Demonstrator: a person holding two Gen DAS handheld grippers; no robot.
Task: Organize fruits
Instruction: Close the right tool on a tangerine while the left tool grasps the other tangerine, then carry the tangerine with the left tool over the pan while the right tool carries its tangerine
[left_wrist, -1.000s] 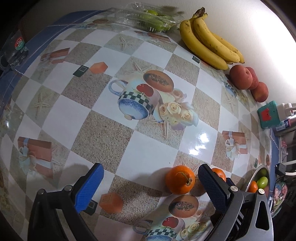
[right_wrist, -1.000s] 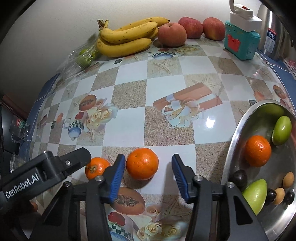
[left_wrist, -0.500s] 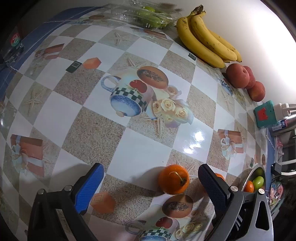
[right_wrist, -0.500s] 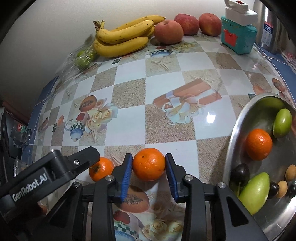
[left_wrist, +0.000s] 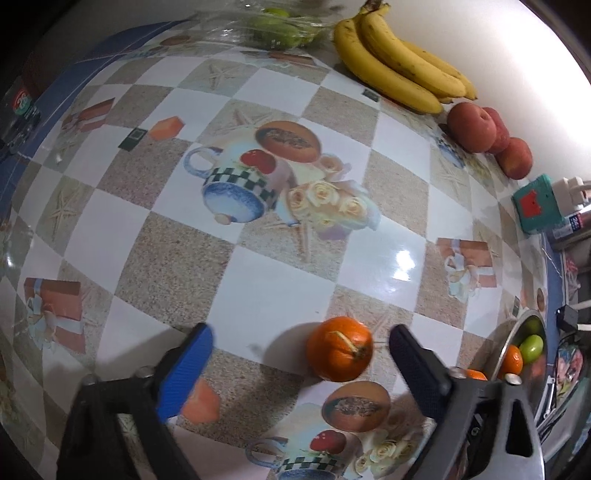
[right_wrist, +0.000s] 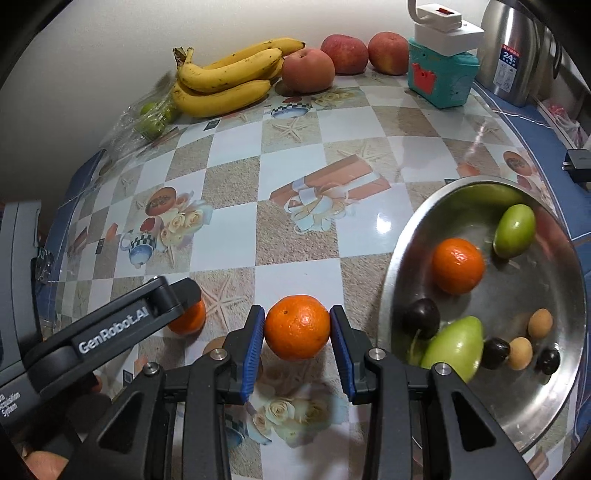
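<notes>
Two oranges: right tongs (right_wrist: 297, 332) pinching one orange (right_wrist: 297, 326) at its widest; firm, light, waxy. Left tongs (left_wrist: 301, 349), just narrowing, spread round stemmed orange (left_wrist: 340, 349).

You have a plain pale wall (right_wrist: 110, 55) across the top of the frame; beneath it a table (left_wrist: 266, 302) in glossy checkered oilcloth printed with teapots, roses and starfish; lamp glare (left_wrist: 402, 264) sits right of centre; a blue border (right_wrist: 517, 114) edges it.

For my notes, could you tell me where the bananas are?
The bananas lie along the far wall in the right wrist view, between bagged green fruit and peaches.
</notes>
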